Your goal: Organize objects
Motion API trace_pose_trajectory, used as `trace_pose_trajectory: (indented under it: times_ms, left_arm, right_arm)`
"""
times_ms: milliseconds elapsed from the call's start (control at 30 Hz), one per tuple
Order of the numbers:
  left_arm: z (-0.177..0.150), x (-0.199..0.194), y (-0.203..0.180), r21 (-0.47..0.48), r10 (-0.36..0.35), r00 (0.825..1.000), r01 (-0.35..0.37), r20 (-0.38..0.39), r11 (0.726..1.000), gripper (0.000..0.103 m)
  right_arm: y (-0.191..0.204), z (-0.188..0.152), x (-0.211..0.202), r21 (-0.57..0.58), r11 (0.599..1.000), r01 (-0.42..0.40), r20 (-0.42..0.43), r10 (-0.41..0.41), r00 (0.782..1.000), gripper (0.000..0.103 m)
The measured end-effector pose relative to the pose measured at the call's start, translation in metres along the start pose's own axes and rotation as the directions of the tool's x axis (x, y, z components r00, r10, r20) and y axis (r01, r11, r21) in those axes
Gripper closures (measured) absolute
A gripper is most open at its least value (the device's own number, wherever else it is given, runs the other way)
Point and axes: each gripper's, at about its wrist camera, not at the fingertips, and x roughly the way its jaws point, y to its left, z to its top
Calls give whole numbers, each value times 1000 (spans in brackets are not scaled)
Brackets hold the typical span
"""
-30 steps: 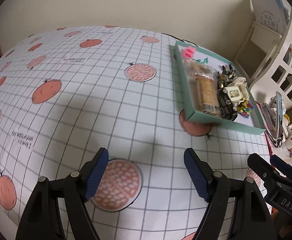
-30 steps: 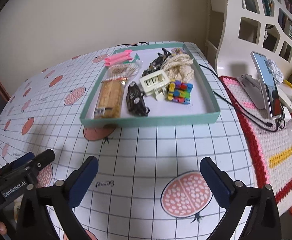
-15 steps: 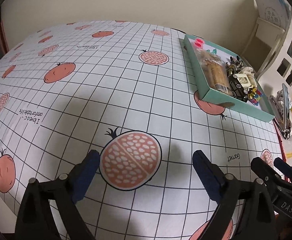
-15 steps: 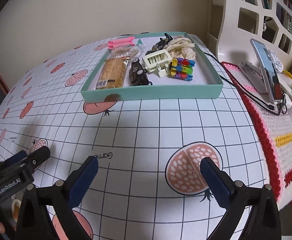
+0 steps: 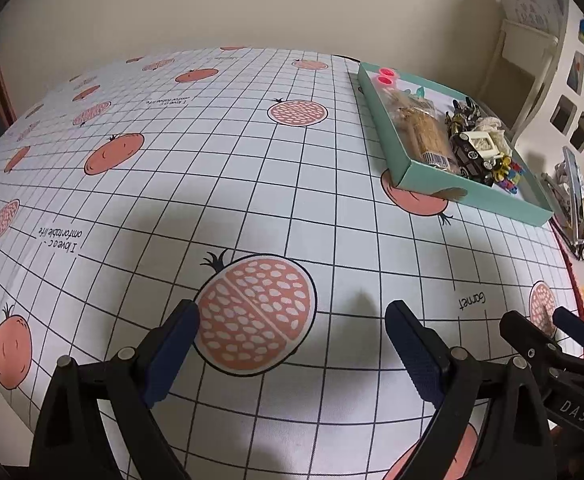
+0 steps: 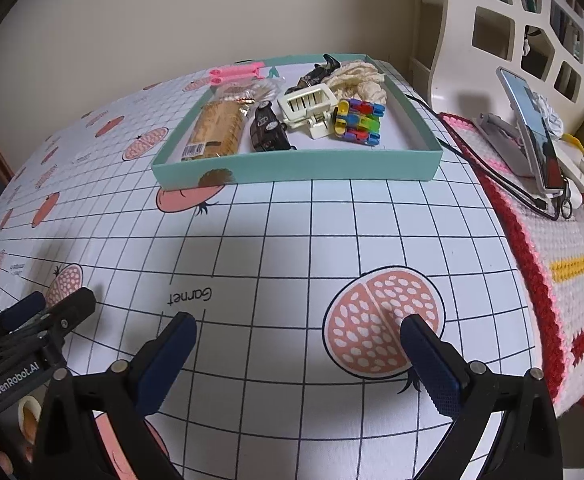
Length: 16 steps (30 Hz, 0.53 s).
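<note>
Beige wall behind; white grid-printed cloth with pomegranate motifs (image 6: 276, 224) spread over the surface. Far on the right half of that surface, a shallow teal cardboard tray (image 6: 295, 166) (image 5: 431, 170), long axis running left to right in the right wrist view, its front wall facing the tongs and overlapping one printed pomegranate.

Inside the tray, from left to right in the right wrist view: a clear-wrapped pack of tan biscuits (image 6: 216, 130) (image 5: 429, 136), long axis front to back, barcode end toward the near wall; a black toy car (image 6: 268, 130) (image 5: 471, 154) just beside it, also lengthwise front to back; a cream plastic slotted clip (image 6: 307, 106), tilted; a multicoloured block toy (image 6: 359, 122); a cream knotted rope bundle (image 6: 357, 76) at the back. On the tray's far left rim, a pink plastic piece (image 6: 238, 72) (image 5: 385, 76) lying crosswise.

Right of the cloth, a crocheted mat in white, red and pink (image 6: 563, 264) with a phone on a stand (image 6: 531, 124); a white cut-out shelf (image 6: 519, 36) behind.

Well short of the tray, near the front edge: left tongs (image 5: 292, 344) spread wide over a printed pomegranate, nothing held; right tongs (image 6: 297, 354) likewise spread wide and bare, hovering above the cloth.
</note>
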Motion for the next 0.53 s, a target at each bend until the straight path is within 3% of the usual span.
trace_pose_trajectory:
  times_ms: [533]
  left_arm:
    - [-2,0,-2,10,19,1000,-19,11,1000,9]
  right_arm:
    - [-1,0,2,6,1000,1,-7,-1,1000,0]
